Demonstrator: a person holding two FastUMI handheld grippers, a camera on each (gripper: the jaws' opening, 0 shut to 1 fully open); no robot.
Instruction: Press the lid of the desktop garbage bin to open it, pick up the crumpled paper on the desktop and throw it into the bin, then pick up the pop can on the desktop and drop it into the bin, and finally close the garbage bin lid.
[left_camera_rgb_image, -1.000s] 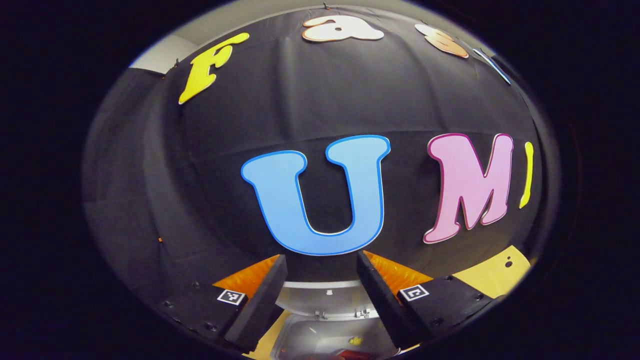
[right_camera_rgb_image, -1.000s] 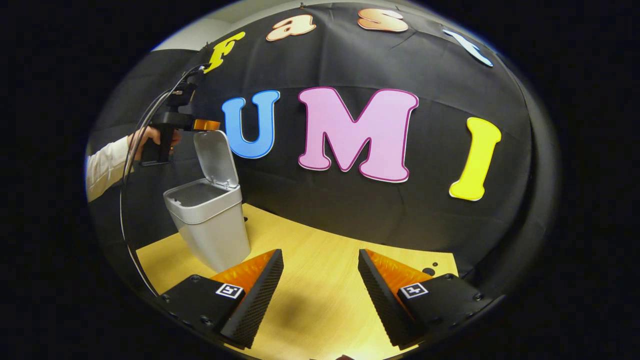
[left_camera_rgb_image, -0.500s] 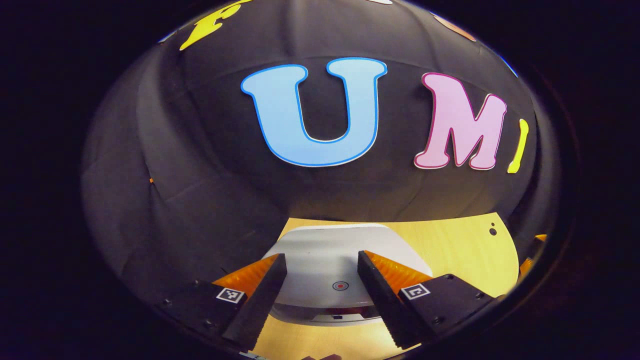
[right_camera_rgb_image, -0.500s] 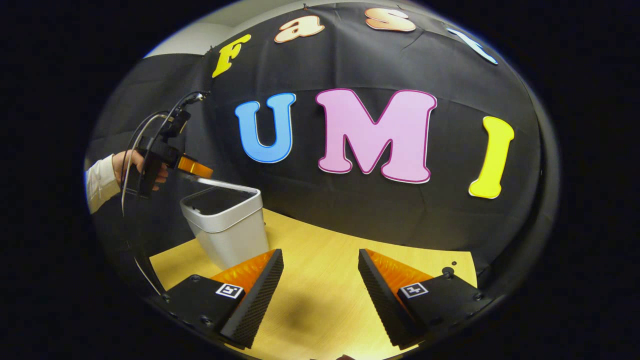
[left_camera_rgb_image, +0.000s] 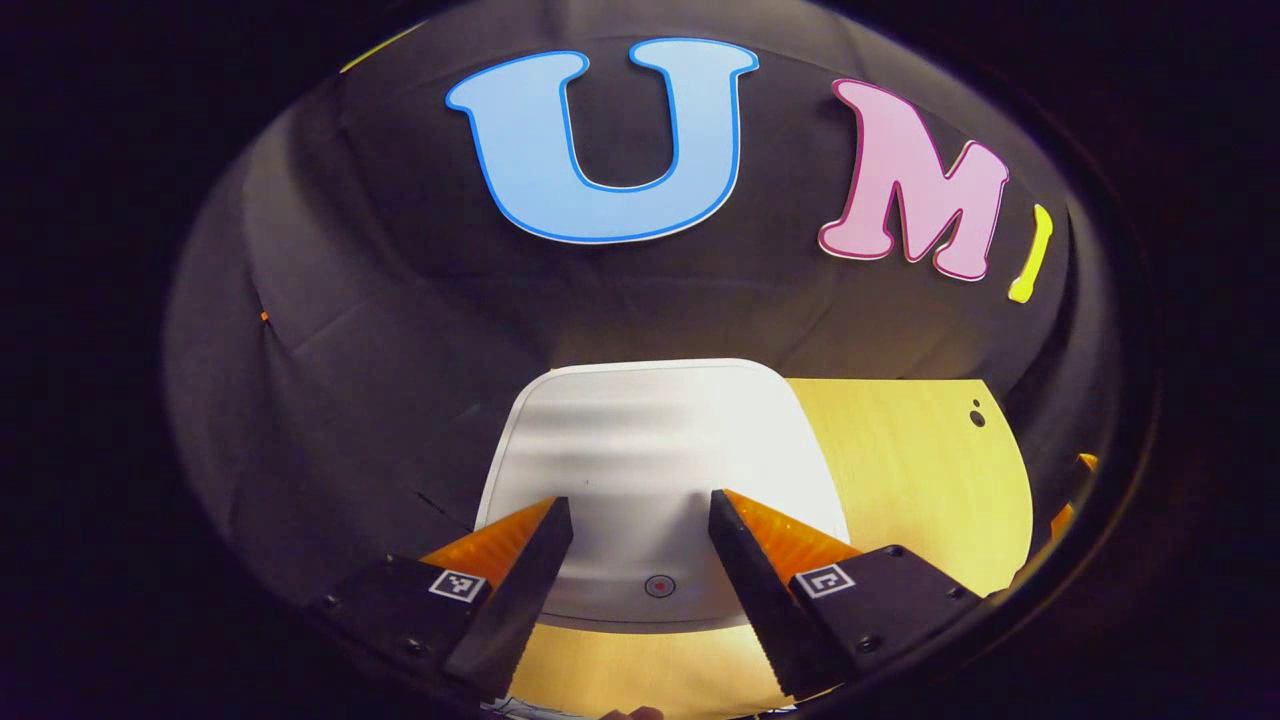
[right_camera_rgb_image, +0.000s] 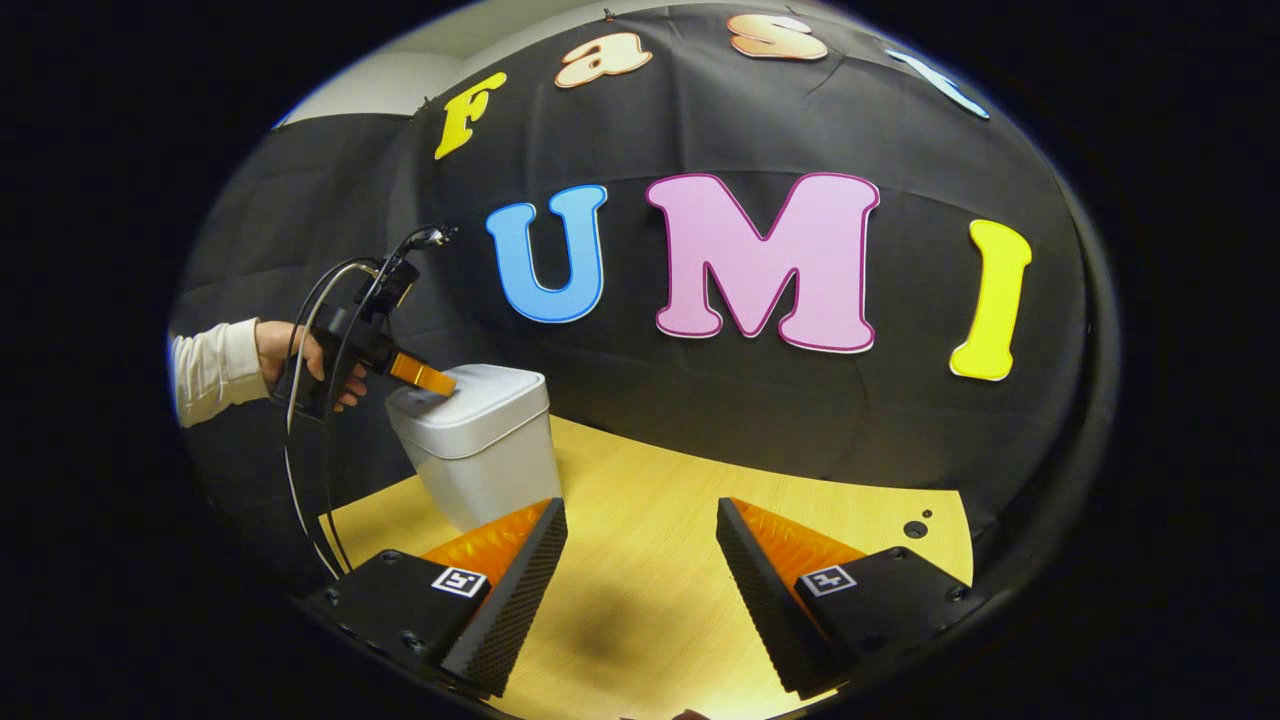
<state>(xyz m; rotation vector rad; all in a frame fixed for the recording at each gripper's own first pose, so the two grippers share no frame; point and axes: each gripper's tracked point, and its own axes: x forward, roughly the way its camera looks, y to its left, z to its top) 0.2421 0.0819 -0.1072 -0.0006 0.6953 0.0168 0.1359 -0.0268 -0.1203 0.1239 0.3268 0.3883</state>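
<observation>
Two grippers are out, and the bin sits near the left one. In the right gripper view, a hand (right_camera_rgb_image: 300, 362) in a white sleeve (right_camera_rgb_image: 212, 368) holds the left gripper (right_camera_rgb_image: 432, 381) at the far left, with its tips down on the lid (right_camera_rgb_image: 478, 392) of the white bin (right_camera_rgb_image: 480, 455). The bin stands on the wooden table (right_camera_rgb_image: 690, 540), close to the black wall. In the left gripper view, the left gripper (left_camera_rgb_image: 634, 520) is right over the flat lid (left_camera_rgb_image: 650, 450), and a small red dot (left_camera_rgb_image: 659, 586) on the lid shows between the fingers. A second ago the lid stood up and the bin was open; now the lid is down. The left gripper's fingers are spread apart and hold nothing. The right gripper (right_camera_rgb_image: 640, 525) hangs over the bare table, well apart from the bin, fingers spread wide, holding nothing.
</observation>
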